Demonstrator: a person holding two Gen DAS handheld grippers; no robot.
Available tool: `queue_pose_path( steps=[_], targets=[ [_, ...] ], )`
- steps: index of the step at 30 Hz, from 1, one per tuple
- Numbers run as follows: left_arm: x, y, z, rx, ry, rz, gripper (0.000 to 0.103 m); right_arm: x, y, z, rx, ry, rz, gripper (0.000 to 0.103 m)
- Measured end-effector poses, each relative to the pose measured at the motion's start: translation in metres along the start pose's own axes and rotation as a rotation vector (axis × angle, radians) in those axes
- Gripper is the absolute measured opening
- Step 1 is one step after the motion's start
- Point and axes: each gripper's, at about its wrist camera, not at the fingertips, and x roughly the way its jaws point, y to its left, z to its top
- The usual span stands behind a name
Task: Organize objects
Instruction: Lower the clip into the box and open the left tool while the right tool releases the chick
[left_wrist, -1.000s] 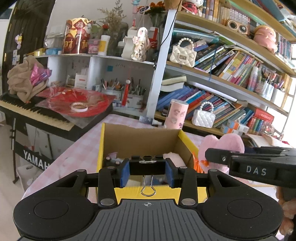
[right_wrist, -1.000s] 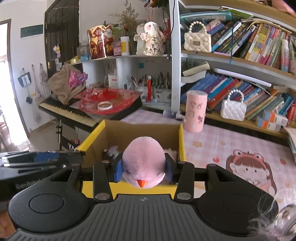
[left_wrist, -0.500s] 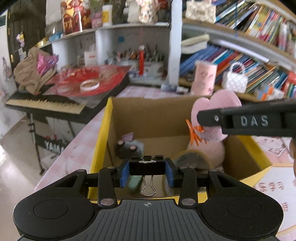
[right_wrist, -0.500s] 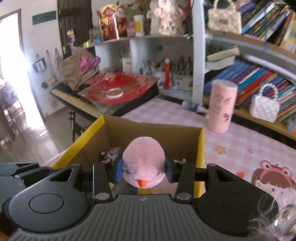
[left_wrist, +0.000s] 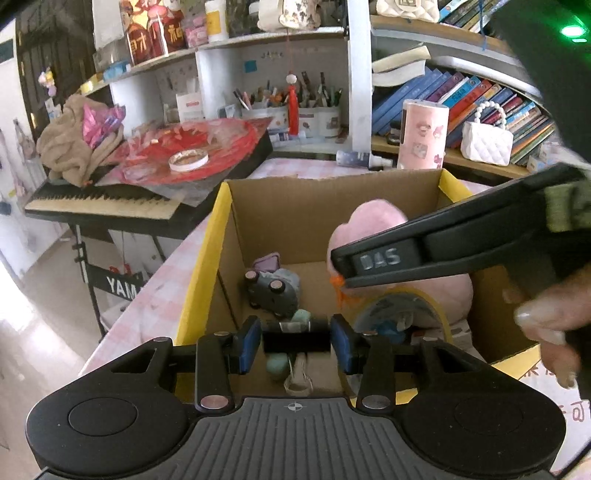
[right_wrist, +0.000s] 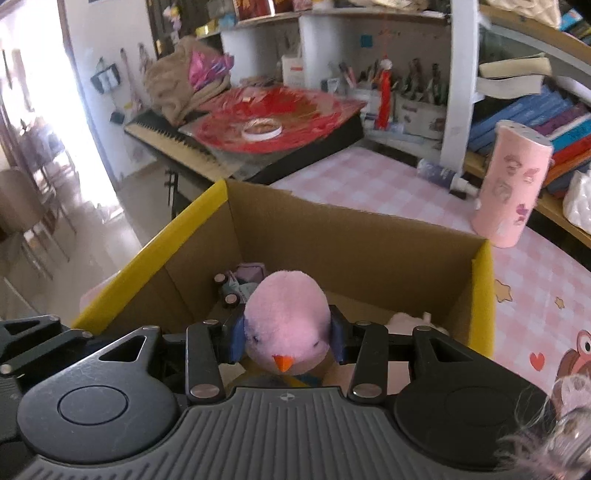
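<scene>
An open cardboard box (left_wrist: 207, 258) with yellow rims stands on the pink checked table. My left gripper (left_wrist: 295, 345) hangs over its near side. Its jaws are opening, and a black binder clip (left_wrist: 295, 338) sits blurred between the blue pads with a small gap at each side. My right gripper (right_wrist: 288, 341) is shut on a pink plush bird (right_wrist: 288, 328) above the box (right_wrist: 155, 251). In the left wrist view that bird (left_wrist: 373, 225) hangs at the box's right side. A grey toy car (left_wrist: 273, 291) and a tape roll (left_wrist: 402, 314) lie inside.
A black keyboard (left_wrist: 103, 199) with red wrapping on it stands left of the table. A pink cylinder (left_wrist: 421, 136) stands behind the box, in front of shelves full of books and pen pots. A white quilted purse (left_wrist: 487, 144) sits on the low shelf. A hand (left_wrist: 546, 317) shows at right.
Both grippers came forward and down over the box, so its inside now shows. The left pads have drawn apart from the binder clip. The right gripper still holds the bird.
</scene>
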Motion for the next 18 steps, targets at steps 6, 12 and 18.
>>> queue_pose_path(
  steps=[6, 12, 18],
  targets=[
    [-0.016, 0.003, 0.0, 0.018, -0.059, 0.02, 0.058, 0.016, 0.003, 0.004, -0.011, 0.055, 0.013, 0.041],
    [-0.031, 0.006, -0.003, 0.05, -0.093, 0.025, 0.067, 0.03, 0.005, 0.004, -0.021, 0.145, 0.011, 0.041],
    [-0.048, 0.013, -0.011, 0.049, -0.12, 0.019, 0.069, 0.038, 0.013, 0.003, -0.083, 0.227, 0.042, 0.041]
  ],
)
